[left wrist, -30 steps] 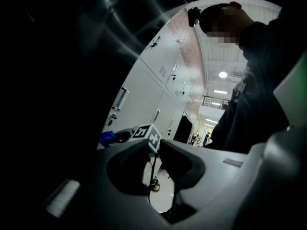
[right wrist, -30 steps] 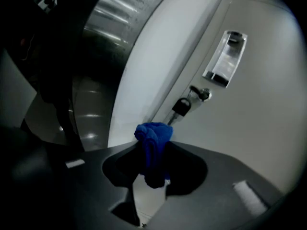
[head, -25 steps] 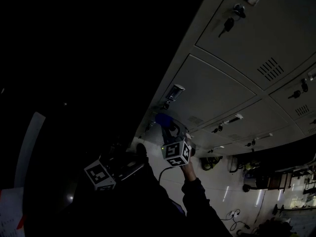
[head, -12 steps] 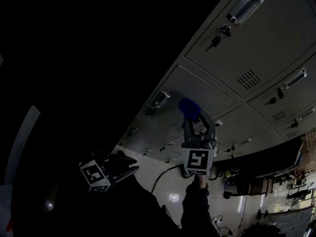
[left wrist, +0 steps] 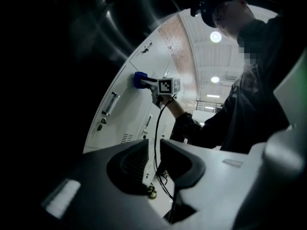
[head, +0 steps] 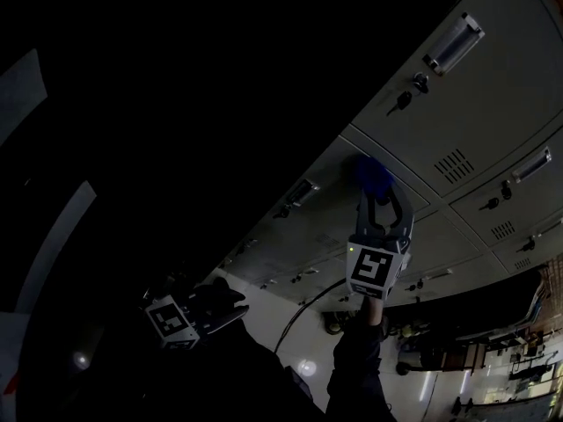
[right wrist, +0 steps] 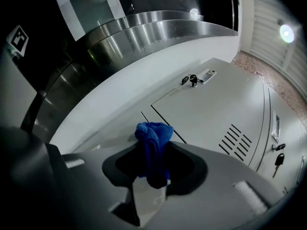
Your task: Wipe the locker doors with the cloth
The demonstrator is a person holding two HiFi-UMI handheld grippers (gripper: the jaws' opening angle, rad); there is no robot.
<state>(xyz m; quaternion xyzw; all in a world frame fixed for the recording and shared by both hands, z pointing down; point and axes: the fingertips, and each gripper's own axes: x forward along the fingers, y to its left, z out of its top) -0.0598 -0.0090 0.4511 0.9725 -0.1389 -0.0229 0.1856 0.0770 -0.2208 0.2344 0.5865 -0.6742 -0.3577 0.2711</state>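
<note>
The blue cloth point(head: 373, 175) is bunched up and pressed against a grey locker door point(head: 493, 104), near the seam between two doors. My right gripper point(head: 379, 195) is shut on it, arm stretched out to the locker. In the right gripper view the cloth point(right wrist: 153, 150) sticks out between the jaws, its tip touching the door point(right wrist: 216, 114). My left gripper point(head: 227, 302) hangs low and away from the lockers. In its own view the left gripper point(left wrist: 154, 150) has its jaws nearly together, only a narrow slit between them and nothing held. That view also shows the cloth point(left wrist: 139, 80) on the door point(left wrist: 124, 114).
Each door has a handle point(head: 453, 44), a key in its lock point(head: 403, 102) and vent slots point(right wrist: 235, 140). A curved metal surface point(right wrist: 144, 32) borders the lockers. A cable point(head: 299, 315) trails from the right gripper to the pale floor. The left part of the head view is dark.
My right gripper has carried the cloth upward and to the right along the locker front, onto a higher door. The left gripper has stayed low in about the same spot.
</note>
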